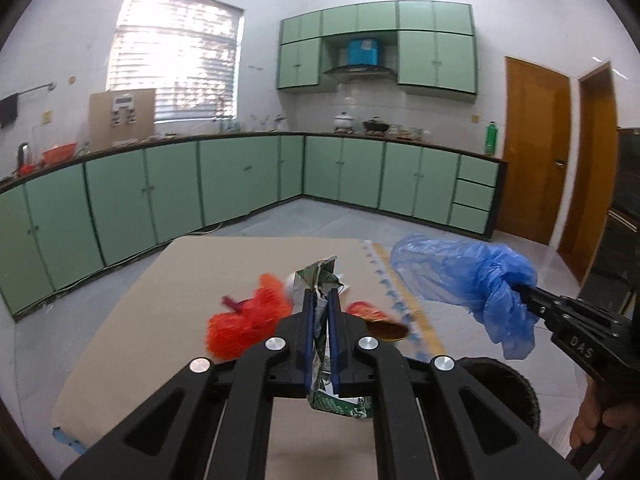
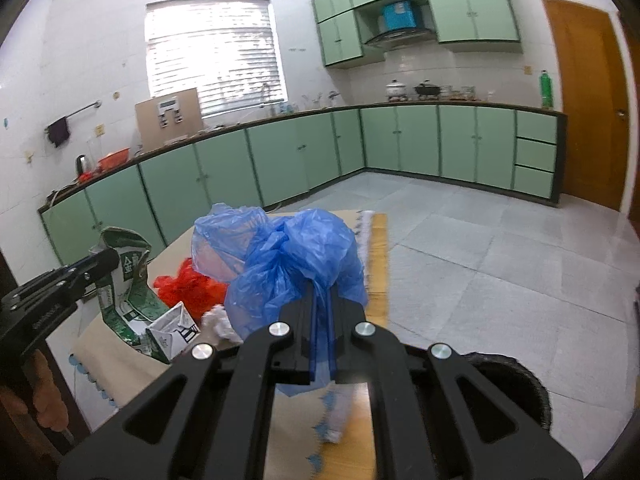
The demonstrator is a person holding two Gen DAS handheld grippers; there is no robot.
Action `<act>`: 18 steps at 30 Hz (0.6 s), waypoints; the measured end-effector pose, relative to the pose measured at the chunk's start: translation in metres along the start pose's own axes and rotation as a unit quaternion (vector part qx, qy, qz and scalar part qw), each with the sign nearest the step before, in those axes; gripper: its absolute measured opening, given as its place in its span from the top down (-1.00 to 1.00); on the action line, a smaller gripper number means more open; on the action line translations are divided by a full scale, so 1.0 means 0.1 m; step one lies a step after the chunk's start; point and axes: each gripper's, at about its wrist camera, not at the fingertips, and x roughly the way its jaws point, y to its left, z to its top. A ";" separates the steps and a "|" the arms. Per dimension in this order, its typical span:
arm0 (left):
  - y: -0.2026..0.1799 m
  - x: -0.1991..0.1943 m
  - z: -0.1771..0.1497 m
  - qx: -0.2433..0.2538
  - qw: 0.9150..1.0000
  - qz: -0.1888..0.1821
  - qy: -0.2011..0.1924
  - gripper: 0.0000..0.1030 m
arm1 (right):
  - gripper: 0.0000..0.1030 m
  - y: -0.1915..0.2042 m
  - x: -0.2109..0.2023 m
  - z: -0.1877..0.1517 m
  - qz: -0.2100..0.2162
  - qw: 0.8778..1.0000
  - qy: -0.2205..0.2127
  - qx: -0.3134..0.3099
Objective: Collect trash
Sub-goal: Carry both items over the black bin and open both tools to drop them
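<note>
My left gripper is shut on a crushed green and white milk carton, held above the table; the carton also shows in the right wrist view. My right gripper is shut on a crumpled blue plastic bag, which also shows in the left wrist view, lifted to the right of the carton. On the table lie a red mesh bag, a red wrapper and a white crumpled paper.
The table has a beige cloth with a patterned edge. A dark round bin sits at the lower right. Green kitchen cabinets line the far walls, with wooden doors at the right.
</note>
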 end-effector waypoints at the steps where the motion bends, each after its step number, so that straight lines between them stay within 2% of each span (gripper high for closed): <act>1: -0.08 0.01 0.02 0.004 1.000 -0.010 -0.001 0.88 | 0.94 -0.06 -0.04 0.00 -0.007 1.000 -0.001 0.002; 10: -0.75 0.24 0.03 0.028 0.996 -0.089 0.003 0.87 | 0.94 -0.71 -0.32 -0.12 -0.083 0.996 -0.002 0.029; 18: -1.49 0.55 -0.13 0.061 0.985 -0.160 0.027 0.88 | 0.94 -1.38 -0.43 -0.49 -0.160 0.984 0.020 0.070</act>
